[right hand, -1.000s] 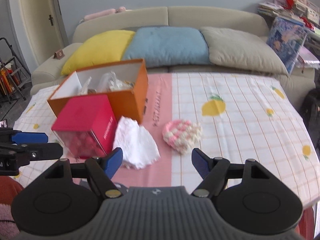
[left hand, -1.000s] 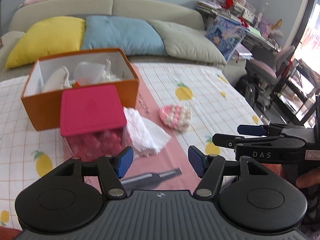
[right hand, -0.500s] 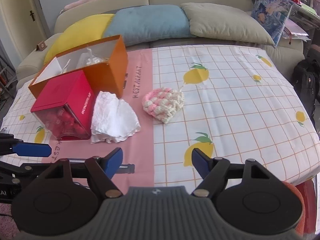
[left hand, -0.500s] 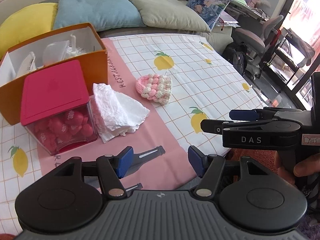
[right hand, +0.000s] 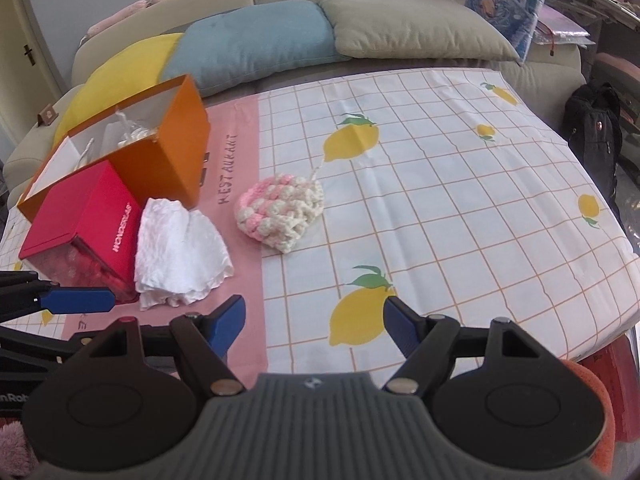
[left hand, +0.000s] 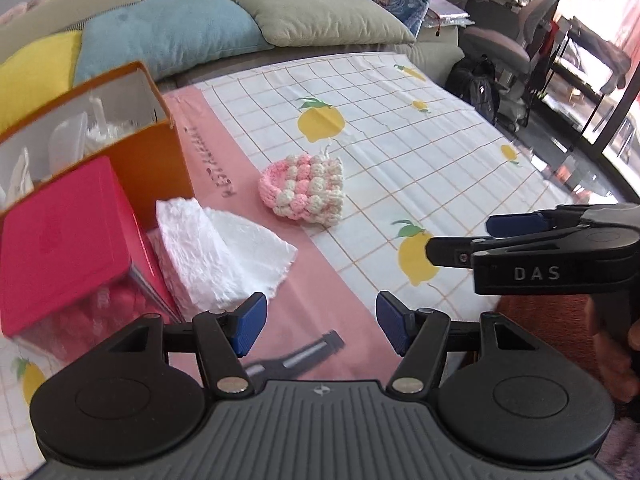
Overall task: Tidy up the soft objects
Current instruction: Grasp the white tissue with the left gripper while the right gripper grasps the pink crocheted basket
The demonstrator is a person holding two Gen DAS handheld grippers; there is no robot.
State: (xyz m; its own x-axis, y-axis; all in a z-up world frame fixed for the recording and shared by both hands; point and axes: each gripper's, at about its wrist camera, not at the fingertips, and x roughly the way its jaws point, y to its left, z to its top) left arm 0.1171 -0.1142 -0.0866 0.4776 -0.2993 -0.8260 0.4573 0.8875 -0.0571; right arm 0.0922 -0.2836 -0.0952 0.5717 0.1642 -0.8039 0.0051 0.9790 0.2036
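A pink-and-cream crocheted pouch [left hand: 304, 192] [right hand: 280, 210] lies on the tablecloth near the middle. A crumpled white cloth [left hand: 222, 252] [right hand: 176, 252] lies left of it, against a red-lidded box [left hand: 64, 236] [right hand: 80, 216]. An open orange box [left hand: 132, 136] [right hand: 152, 152] with white items inside stands behind them. My left gripper [left hand: 318, 326] is open and empty, near the table's front edge, just short of the cloth. My right gripper [right hand: 314, 328] is open and empty above the front edge; it also shows from the side in the left wrist view [left hand: 520, 240].
The table [right hand: 480, 200] wears a lemon-print cloth with a pink strip. A sofa with yellow, blue and grey cushions [right hand: 256, 40] stands behind it. A black backpack [right hand: 596, 120] and an office chair [left hand: 508, 48] are on the right.
Both grippers have risen and tilted down over the table, so the objects sit lower and closer in view. The jaws stay open. No object has moved.
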